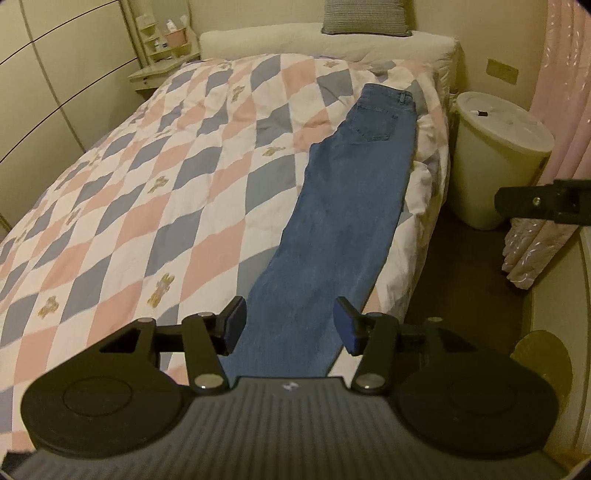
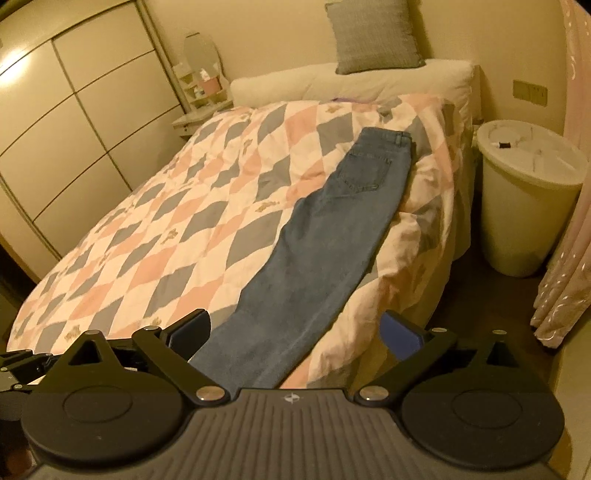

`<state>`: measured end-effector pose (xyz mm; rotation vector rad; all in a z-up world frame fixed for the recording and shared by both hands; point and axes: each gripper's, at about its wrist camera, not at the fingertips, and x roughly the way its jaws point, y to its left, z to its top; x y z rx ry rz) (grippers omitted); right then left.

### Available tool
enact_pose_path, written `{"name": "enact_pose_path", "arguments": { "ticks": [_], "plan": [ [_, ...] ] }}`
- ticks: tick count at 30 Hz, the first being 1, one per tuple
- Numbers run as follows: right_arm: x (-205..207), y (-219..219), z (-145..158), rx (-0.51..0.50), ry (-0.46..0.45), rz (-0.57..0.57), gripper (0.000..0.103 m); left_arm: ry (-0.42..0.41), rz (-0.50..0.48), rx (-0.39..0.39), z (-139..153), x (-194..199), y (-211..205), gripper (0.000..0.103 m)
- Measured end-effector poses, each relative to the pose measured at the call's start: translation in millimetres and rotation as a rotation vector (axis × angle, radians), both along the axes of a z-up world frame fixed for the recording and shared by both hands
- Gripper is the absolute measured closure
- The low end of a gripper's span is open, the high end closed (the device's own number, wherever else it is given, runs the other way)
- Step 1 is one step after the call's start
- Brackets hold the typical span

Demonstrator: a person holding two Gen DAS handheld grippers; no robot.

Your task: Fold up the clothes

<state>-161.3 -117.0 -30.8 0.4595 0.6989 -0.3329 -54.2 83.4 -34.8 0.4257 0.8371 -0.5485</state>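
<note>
Both grippers (image 1: 290, 325) (image 2: 295, 332) hover spread-fingered above the jeans' (image 1: 343, 221) hem.

Left gripper (image 1: 290, 325): black linkage arms, silver pivot screws, blue pads
Right gripper (image 2: 297, 334): same black build, round side discs
Housings: grey ribbed plastic, small white logo

Jeans (image 1: 343, 221) lie along quilt's (image 1: 147, 184) right edge.

Bedroom: quilted bed (image 1: 147, 192), pillow (image 2: 373, 35), probably wardrobe (image 2: 74, 122).
</note>
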Motion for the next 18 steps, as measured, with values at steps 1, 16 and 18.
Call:
{"name": "enact_pose_path", "arguments": {
  "ticks": [1, 16, 18],
  "plan": [
    [-4.5, 2.8, 1.1, -0.006, 0.002, 0.006, 0.002, 0.000, 0.010, 0.002, 0.1, -6.0, 2.6, 0.055],
    [-51.0, 52.4, 4.1, -0.006, 0.019, 0.053, 0.002, -0.026, 0.099, 0.020, 17.0, -71.7, 57.6, 0.044],
    [-53.2, 57.5, 2.6, -0.004, 0.024, 0.049, 0.002, -0.034, 0.095, 0.019, 19.1, -73.5, 62.0, 0.043]
  ]
}}
